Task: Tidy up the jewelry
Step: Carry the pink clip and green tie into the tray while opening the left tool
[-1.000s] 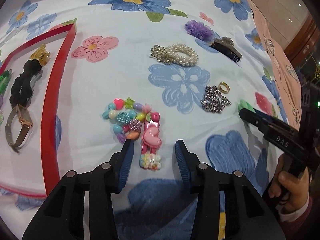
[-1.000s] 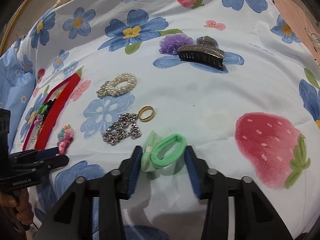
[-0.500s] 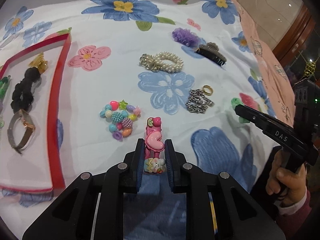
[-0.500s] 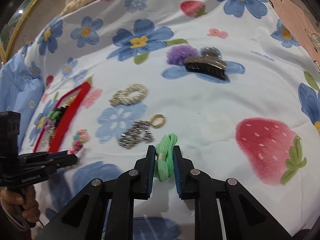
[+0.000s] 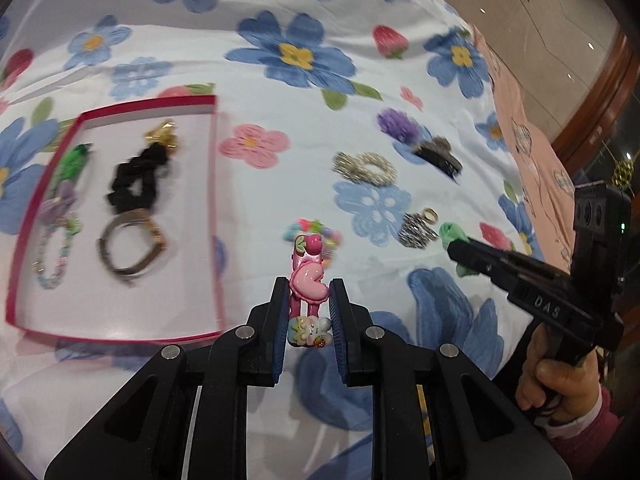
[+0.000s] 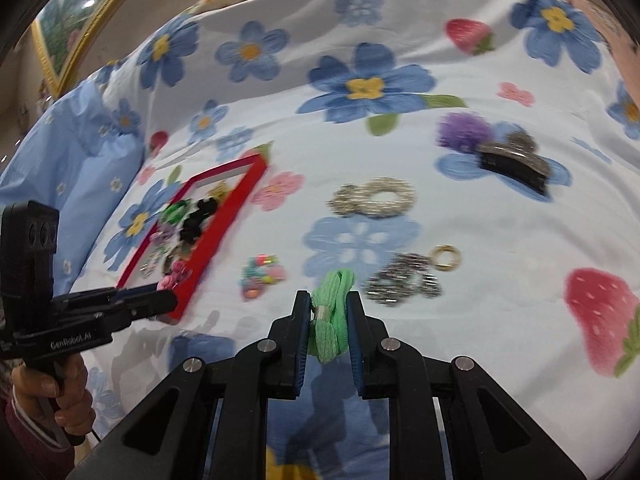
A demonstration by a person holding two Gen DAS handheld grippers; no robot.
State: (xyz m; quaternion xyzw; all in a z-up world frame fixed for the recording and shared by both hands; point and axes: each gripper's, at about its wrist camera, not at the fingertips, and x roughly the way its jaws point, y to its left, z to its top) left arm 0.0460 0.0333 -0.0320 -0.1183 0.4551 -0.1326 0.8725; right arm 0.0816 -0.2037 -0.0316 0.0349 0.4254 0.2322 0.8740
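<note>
Above a floral bed, the left gripper (image 5: 309,312) clamps a pink heart hair clip (image 5: 306,280) and the right gripper (image 6: 329,320) pinches a green hair tie (image 6: 330,312), likely bound for the red tray (image 5: 214,200) at left.

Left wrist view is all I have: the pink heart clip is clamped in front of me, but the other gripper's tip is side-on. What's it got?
Observer: The right gripper is shut on a green hair tie, squeezed flat between its pads.
Operator: Does the tie have any hardware on it?
Observer: Yes, a small silver band wraps it about midway, level with the left pad.
Operator: What lies past the bedspread on the tray's side? My view cuts off there.
Observer: A light blue pillow sits beyond the red tray, and behind that a gold picture frame leans at the edge of the scene.
</note>
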